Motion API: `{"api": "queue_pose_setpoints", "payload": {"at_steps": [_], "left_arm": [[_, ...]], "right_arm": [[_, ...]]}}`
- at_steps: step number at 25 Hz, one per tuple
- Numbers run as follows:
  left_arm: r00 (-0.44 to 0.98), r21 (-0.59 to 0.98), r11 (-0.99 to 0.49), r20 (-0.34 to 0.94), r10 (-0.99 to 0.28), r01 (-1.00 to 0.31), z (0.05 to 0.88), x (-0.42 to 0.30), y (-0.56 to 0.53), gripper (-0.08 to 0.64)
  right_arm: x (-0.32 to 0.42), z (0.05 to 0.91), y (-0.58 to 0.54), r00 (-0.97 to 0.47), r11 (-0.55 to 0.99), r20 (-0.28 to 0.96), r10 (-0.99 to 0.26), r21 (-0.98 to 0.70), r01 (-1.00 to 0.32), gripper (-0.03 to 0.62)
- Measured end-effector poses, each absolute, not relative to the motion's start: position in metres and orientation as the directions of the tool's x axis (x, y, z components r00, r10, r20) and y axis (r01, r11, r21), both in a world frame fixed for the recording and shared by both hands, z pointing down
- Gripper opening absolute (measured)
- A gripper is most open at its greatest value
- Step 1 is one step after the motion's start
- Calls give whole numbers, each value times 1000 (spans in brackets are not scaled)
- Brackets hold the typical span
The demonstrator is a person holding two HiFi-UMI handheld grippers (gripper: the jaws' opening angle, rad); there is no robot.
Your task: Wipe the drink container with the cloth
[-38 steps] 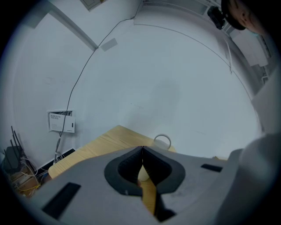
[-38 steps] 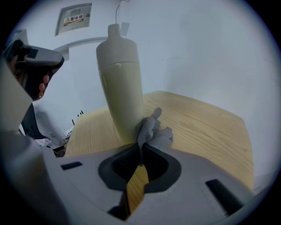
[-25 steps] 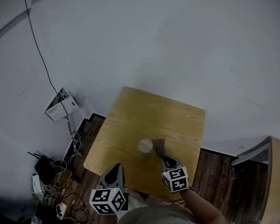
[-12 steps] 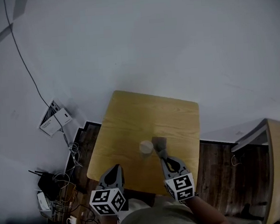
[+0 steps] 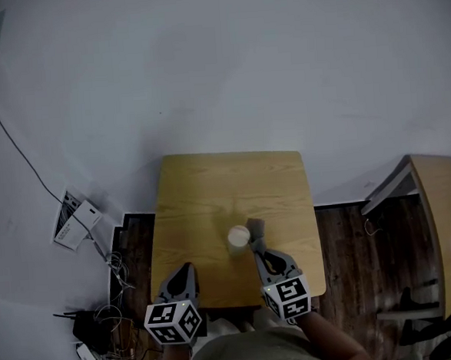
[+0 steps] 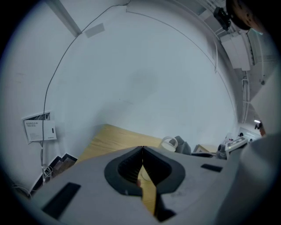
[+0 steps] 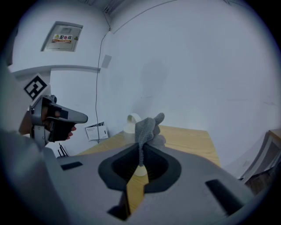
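Cloth (image 7: 145,128) pinched in right gripper (image 7: 140,148) fingers, seen only in its view; left gripper (image 6: 142,148) fingers closed, empty.

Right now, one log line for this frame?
right gripper: jaws shut on cloth | cloth beside cup, contact unclear | left gripper: jaws shut, empty, off cup | cup on table

The right tongs (image 7: 141,154) are closed on the lower end of a grey cloth (image 7: 146,128), which stands up from the tips in a bunched fold over the desk (image 7: 193,143). A white cup (image 7: 131,119) stands on the desk just behind the cloth's left side, partly covered by it; whether they touch cannot be told. Off the desk's left edge, the left tongs (image 7: 72,117) hang in the air, held by a hand.
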State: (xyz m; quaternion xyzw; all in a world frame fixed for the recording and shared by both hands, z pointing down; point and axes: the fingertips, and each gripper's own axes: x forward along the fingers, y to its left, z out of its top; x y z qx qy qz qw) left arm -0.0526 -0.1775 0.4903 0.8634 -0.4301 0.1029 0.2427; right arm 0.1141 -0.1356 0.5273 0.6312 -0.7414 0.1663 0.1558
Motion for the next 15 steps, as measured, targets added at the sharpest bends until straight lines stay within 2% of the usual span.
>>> {"api": "queue_pose_setpoints", "payload": {"at_steps": [15], "left_arm": [[744,341,-666,403,-534,-663,501,-54,-206,2]], "right_arm": [[88,565,-136,-41,0,508,-860,-81,-997,14]]}}
